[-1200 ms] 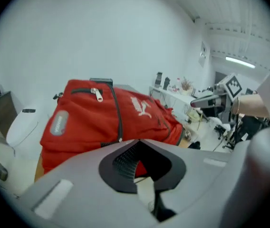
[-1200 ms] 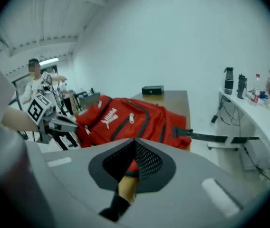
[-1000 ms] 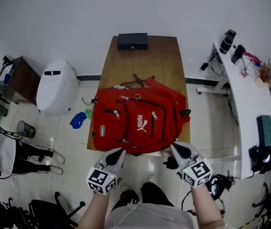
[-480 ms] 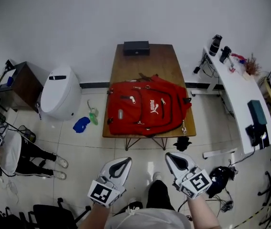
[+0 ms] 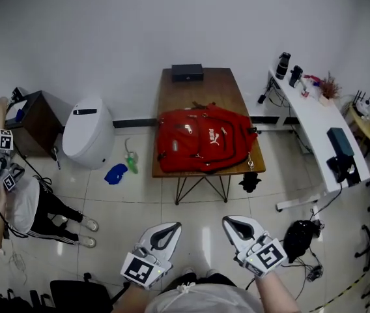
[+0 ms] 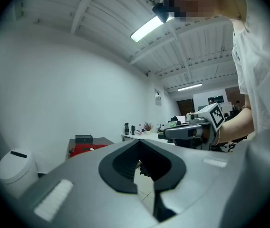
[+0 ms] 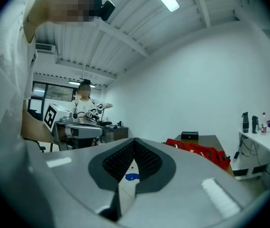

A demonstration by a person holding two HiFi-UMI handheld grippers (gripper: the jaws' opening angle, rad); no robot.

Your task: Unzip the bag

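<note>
Bag (image 5: 204, 139) lies on table (image 5: 198, 90), well apart from both closed jaws.

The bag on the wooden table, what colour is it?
The bag is red; the head view shows it best.

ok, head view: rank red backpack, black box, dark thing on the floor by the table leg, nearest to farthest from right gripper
From the right gripper:
1. dark thing, on the floor by the near right leg of the table.
2. red backpack, mid-table.
3. black box, far end.
</note>
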